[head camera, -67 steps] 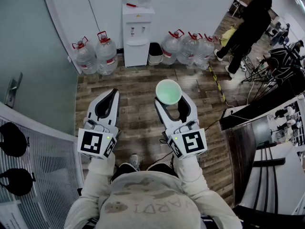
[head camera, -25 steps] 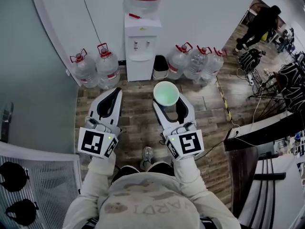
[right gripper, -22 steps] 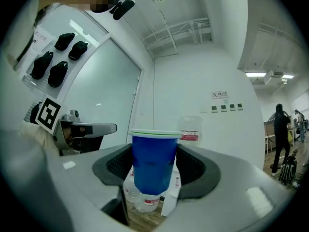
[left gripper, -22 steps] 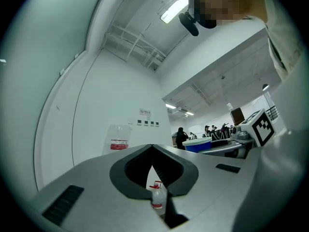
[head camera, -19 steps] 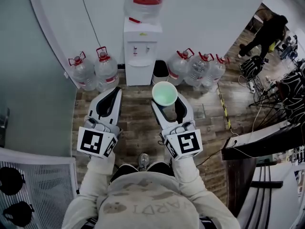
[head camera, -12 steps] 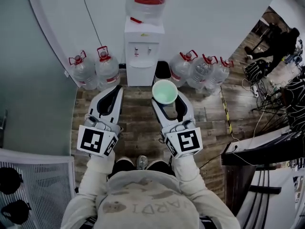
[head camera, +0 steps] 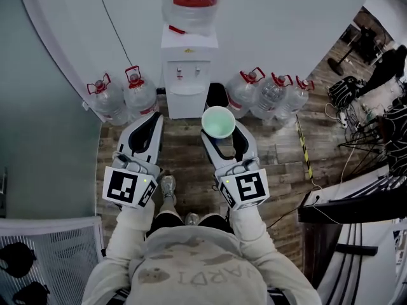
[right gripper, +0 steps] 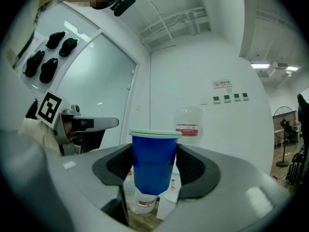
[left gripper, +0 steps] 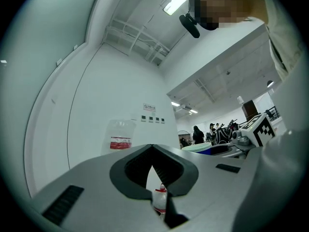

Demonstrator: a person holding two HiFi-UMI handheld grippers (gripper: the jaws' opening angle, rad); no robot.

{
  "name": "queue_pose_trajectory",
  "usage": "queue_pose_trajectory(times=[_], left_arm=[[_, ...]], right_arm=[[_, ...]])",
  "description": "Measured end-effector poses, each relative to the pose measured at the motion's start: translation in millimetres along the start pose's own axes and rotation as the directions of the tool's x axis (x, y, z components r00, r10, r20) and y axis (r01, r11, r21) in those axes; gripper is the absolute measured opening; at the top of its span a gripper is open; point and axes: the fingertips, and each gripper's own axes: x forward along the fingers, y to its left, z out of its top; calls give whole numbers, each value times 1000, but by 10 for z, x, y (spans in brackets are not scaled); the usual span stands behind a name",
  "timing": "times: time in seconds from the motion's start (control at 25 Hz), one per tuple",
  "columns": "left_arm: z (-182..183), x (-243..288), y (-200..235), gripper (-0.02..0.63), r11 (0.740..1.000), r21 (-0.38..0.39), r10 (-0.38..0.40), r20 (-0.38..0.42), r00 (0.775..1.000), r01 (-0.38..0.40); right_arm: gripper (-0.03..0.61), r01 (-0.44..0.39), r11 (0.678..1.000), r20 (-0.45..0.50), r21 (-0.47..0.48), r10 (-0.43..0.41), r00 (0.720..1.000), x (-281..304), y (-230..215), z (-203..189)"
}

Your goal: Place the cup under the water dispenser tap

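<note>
Firmly, right hand-held gripper (head camera: 224, 136) clamps upright cup (head camera: 219, 121).

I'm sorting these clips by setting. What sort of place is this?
Probably an office or workshop's water corner: a white water dispenser against the wall, spare water jugs on the wood floor beside it, people in an open room beyond.
</note>
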Motion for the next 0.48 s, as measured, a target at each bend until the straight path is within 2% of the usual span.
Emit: queue_pose_trajectory(times=[0.48], left_arm=[[-254,1006,1026,5,999,28,-36,-35,999,37]], right_arm=[[287,62,998,-16,31,-62,998,1300,-468,-200]])
